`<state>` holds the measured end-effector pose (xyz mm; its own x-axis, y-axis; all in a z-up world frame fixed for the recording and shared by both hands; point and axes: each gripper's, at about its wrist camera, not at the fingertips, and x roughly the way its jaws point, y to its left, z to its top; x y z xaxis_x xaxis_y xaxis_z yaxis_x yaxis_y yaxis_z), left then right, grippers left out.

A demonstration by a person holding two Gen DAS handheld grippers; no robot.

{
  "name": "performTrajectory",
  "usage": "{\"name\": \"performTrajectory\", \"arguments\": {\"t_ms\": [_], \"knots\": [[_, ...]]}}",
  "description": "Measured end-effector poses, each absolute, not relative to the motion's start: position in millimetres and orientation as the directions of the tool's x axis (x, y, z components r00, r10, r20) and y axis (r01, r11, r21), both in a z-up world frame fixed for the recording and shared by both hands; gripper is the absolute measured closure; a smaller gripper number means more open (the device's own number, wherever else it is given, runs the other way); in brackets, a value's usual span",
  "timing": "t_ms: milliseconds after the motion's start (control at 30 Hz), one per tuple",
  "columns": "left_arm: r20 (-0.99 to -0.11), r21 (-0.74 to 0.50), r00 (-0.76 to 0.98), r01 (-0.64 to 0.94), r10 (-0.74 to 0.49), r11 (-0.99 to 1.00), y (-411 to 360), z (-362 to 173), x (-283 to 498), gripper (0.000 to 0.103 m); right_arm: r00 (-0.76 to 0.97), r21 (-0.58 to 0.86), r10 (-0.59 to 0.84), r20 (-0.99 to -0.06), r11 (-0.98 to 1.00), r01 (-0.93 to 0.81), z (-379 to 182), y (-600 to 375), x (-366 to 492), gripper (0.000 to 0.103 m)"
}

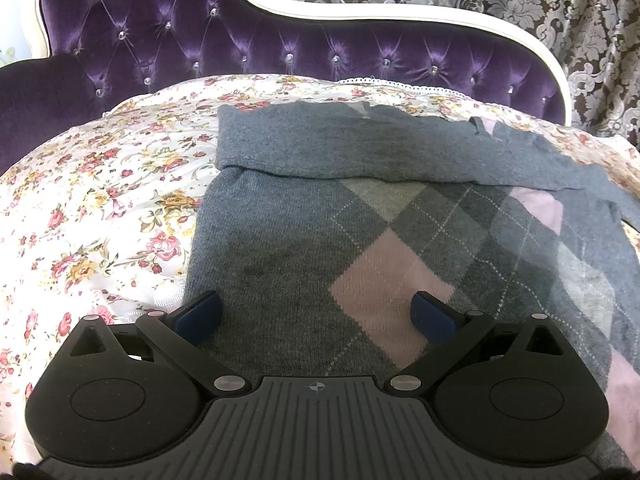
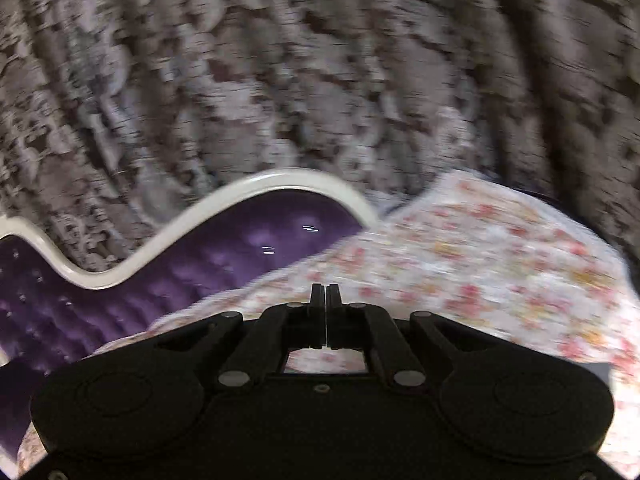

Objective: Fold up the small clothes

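A small grey knit sweater (image 1: 304, 240) with pink and grey argyle diamonds lies flat on the floral bedspread (image 1: 100, 208). A grey part is folded across its far end (image 1: 320, 148). My left gripper (image 1: 316, 312) is open just above the sweater's near part, with its blue pads (image 1: 202, 312) spread wide and nothing between them. My right gripper (image 2: 326, 300) is shut and empty, held above the bedspread (image 2: 480, 264). The right wrist view is blurred and the sweater does not show there.
A purple tufted headboard (image 1: 240, 40) with a white frame stands behind the bed; it also shows in the right wrist view (image 2: 180, 272). Patterned brown and grey curtains (image 1: 560, 20) hang behind it.
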<state>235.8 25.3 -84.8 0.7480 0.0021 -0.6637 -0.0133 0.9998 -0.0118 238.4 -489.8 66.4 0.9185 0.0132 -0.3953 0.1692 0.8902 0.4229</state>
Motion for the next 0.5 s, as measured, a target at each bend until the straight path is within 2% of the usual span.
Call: {"name": "performTrajectory", "arguments": {"t_ms": [67, 133, 200, 267, 367, 433, 500], "knots": [[-0.664, -0.012, 0.748, -0.013, 0.002, 1.0, 25, -85, 235, 0.0, 0.908, 0.414, 0.023, -0.418, 0.895, 0.168, 64, -474, 255, 0.088], [-0.664, -0.013, 0.748, -0.013, 0.002, 1.0, 25, -85, 236, 0.0, 0.89, 0.362, 0.001, -0.455, 0.914, 0.184, 53, -464, 266, 0.08], [-0.663, -0.014, 0.749, -0.014, 0.001, 1.0, 25, -85, 236, 0.0, 0.869, 0.311, -0.026, -0.494, 0.928, 0.204, 39, -457, 271, 0.061], [-0.663, -0.013, 0.748, -0.013, 0.001, 1.0, 25, -85, 235, 0.0, 0.841, 0.262, -0.054, -0.538, 0.938, 0.228, 21, -456, 272, 0.056], [-0.663, -0.014, 0.749, -0.014, 0.001, 1.0, 26, -85, 235, 0.0, 0.801, 0.176, -0.12, -0.587, 0.946, 0.271, 4, -457, 270, 0.056], [-0.663, -0.013, 0.748, -0.014, 0.002, 1.0, 25, -85, 236, 0.0, 0.784, 0.138, -0.153, -0.601, 0.947, 0.291, -5, -457, 264, 0.048], [-0.663, -0.012, 0.748, -0.014, 0.002, 1.0, 26, -85, 235, 0.0, 0.775, 0.109, -0.179, -0.605, 0.946, 0.304, -10, -460, 260, 0.034]]}}
